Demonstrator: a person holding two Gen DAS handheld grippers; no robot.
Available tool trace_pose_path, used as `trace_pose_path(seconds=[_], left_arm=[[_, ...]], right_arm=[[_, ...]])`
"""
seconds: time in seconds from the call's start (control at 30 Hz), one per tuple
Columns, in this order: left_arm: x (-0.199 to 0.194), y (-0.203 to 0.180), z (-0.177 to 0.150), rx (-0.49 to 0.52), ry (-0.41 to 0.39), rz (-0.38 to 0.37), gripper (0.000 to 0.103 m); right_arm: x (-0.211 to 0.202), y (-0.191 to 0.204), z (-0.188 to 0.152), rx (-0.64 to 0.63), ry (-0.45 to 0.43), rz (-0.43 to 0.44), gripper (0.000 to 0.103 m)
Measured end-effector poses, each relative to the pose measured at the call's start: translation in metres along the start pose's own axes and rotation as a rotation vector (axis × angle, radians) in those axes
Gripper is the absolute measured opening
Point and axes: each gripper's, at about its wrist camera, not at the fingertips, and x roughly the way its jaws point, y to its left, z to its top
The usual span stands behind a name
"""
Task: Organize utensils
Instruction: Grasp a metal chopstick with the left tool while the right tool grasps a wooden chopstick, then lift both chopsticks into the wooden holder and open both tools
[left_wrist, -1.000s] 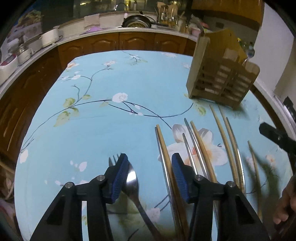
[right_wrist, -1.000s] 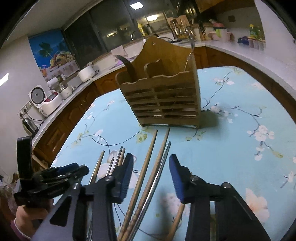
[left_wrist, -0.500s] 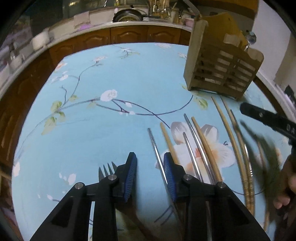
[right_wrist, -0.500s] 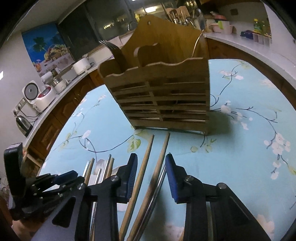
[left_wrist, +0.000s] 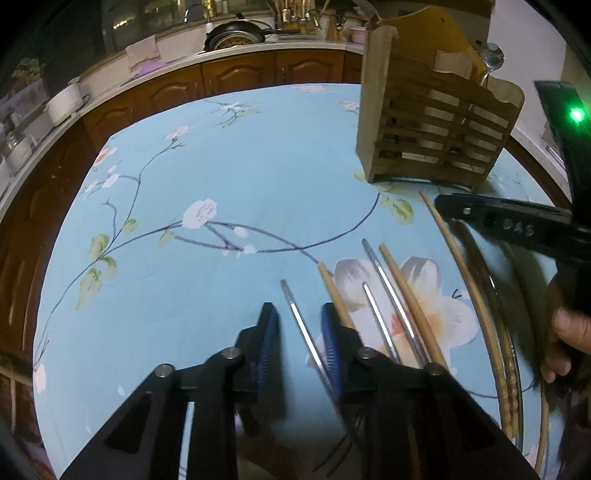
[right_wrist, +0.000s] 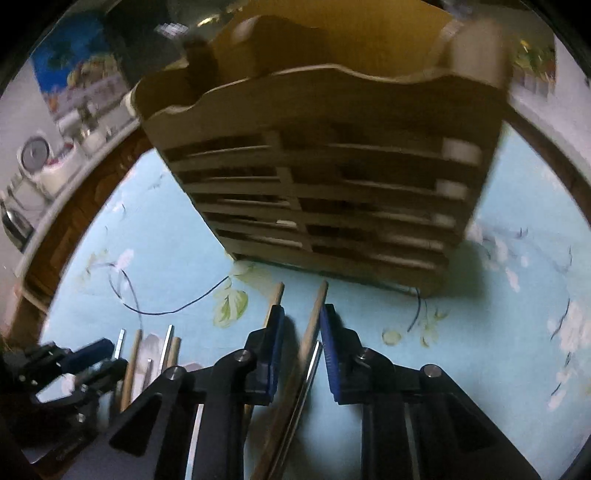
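Both jaws just been narrowing: left gripper (left_wrist: 297, 334) straddles steel chopstick (left_wrist: 301, 325), right gripper (right_wrist: 302, 345) straddles wooden chopstick (right_wrist: 314, 317) lengthwise; neither seemingly pinched yet

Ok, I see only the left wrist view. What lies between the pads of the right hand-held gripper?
Observer: In the right hand-held gripper, one wooden chopstick and one metal chopstick lie between the pads. The jaws have just been closing, but they do not press yet.
Operator: Is another chopstick near them?
Observer: Yes. A second wooden chopstick shows its tip above the pad on the picture's left; the rest is hidden behind that pad.
Operator: And the holder's left compartment?
Observer: Something dark and blurred stands in the wooden holder there. I cannot tell what it is.
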Motion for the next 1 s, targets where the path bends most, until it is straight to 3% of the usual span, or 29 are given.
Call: trace_pose_path(seconds=[0.07,0.1,0.33,0.6,1.0], left_arm=[[0.002,-0.003,0.000,0.009,-0.010,-0.005,0.012],[0.002,-0.004,0.000,0.015,-0.015,-0.006,0.009],[-0.008,0.000,-0.003,-0.028,-0.035,-0.043,0.002],[-0.067,0.017,-0.017,-0.137,-0.157,-0.160,0.002],[-0.164,0.035,-0.047,-0.195,-0.325,-0.245,0.002]], right_arm=[[0.000,0.006,0.000,-0.044,0.002,-0.036,0.019],[0.002,0.007,-0.001,-0.061,0.001,-0.045,0.011],[-0.025,-0.004,-0.008,0.009,-0.045,0.067,0.005],[-0.097,-0.019,-0.020,0.073,-0.159,0.191,0.005],[-0.178,-0.008,-0.024,0.095,-0.352,0.243,0.005]])
